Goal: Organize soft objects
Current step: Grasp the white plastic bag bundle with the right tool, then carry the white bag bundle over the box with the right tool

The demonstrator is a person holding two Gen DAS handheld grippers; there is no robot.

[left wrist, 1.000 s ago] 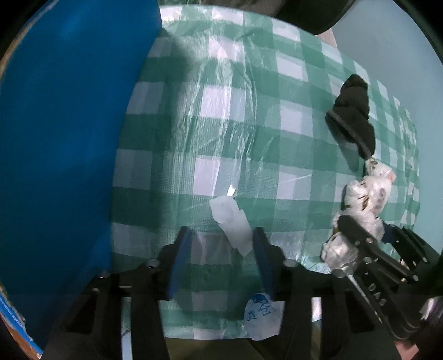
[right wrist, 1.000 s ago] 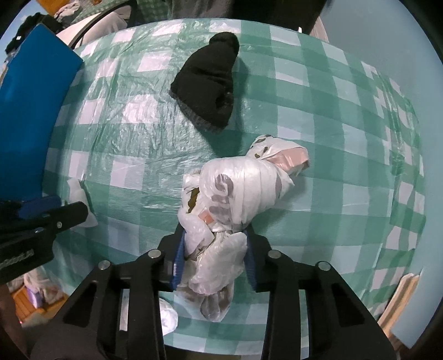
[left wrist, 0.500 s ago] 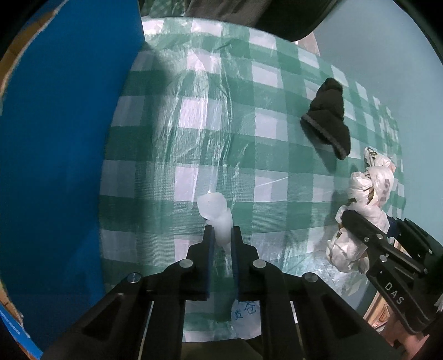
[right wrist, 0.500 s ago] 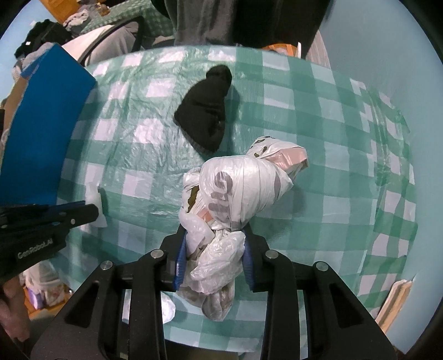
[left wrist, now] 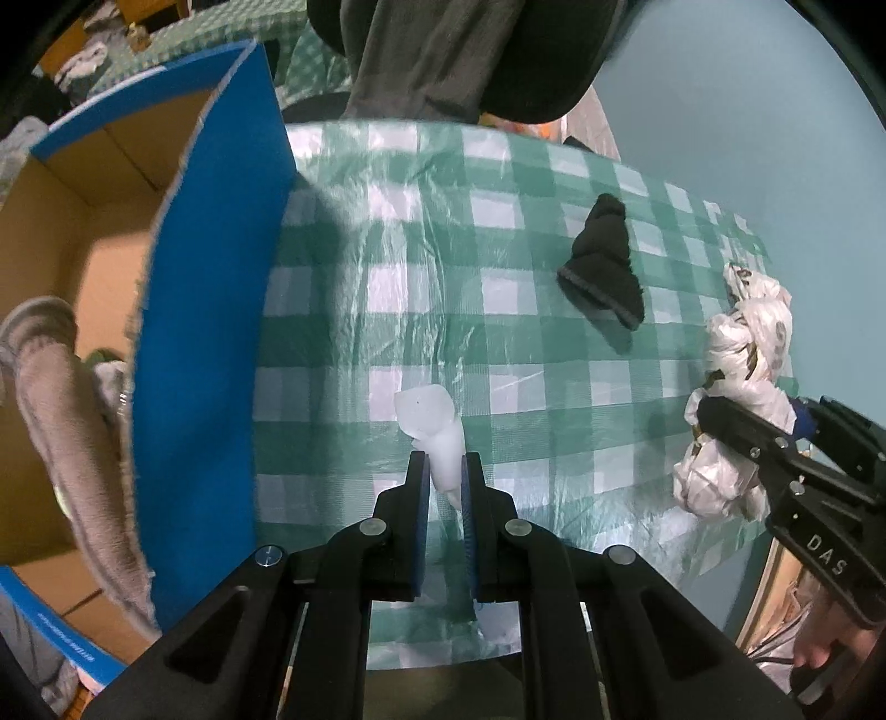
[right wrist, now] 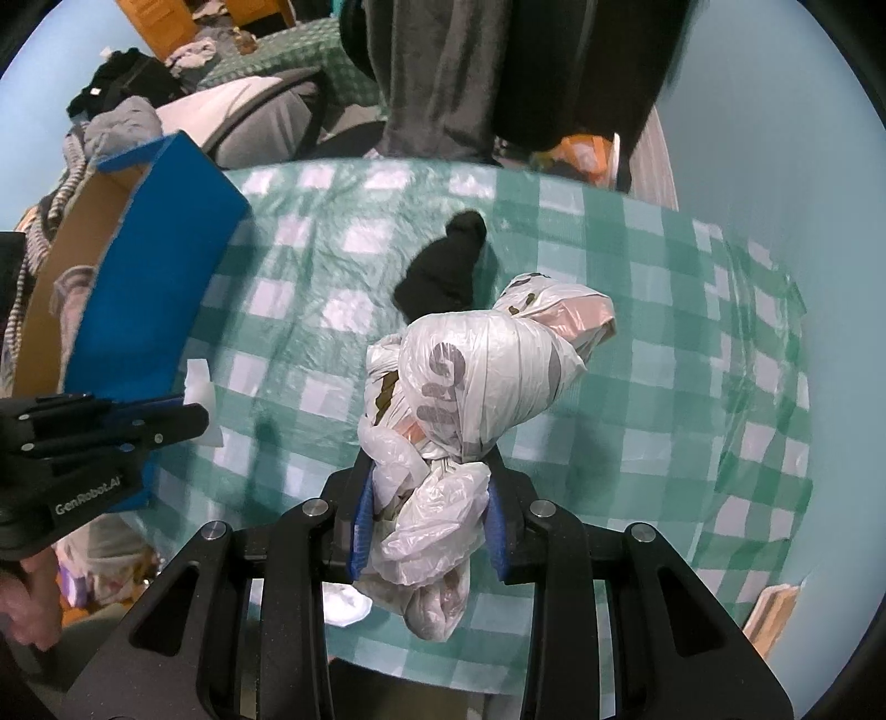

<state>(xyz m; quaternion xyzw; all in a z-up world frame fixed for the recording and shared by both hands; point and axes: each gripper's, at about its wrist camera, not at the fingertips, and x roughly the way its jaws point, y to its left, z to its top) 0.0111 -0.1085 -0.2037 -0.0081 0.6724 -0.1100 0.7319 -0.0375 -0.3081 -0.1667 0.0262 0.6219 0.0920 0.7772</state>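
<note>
Left gripper (left wrist: pixel 446 473): jaws closed tight on a white soft piece (left wrist: pixel 431 429), whose upper end projects beyond the fingertips. The surface (left wrist: pixel 498 310) is covered with a green-and-white checked cloth under clear plastic film. To the left stands a cardboard box (left wrist: pixel 205 310) with a blue outer wall; grey fabric (left wrist: pixel 61 399) lies inside it. A black sock (left wrist: pixel 603 263) lies on the cloth toward the far right, apart from the other items. At the right edge the right gripper (left wrist: pixel 742 437) is clamped on a knotted white plastic bag bundle (left wrist: pixel 742 354). Whether either held item touches the cloth cannot be determined. A person's dark clothing (left wrist: pixel 443 50) fills the top of the view.
</note>
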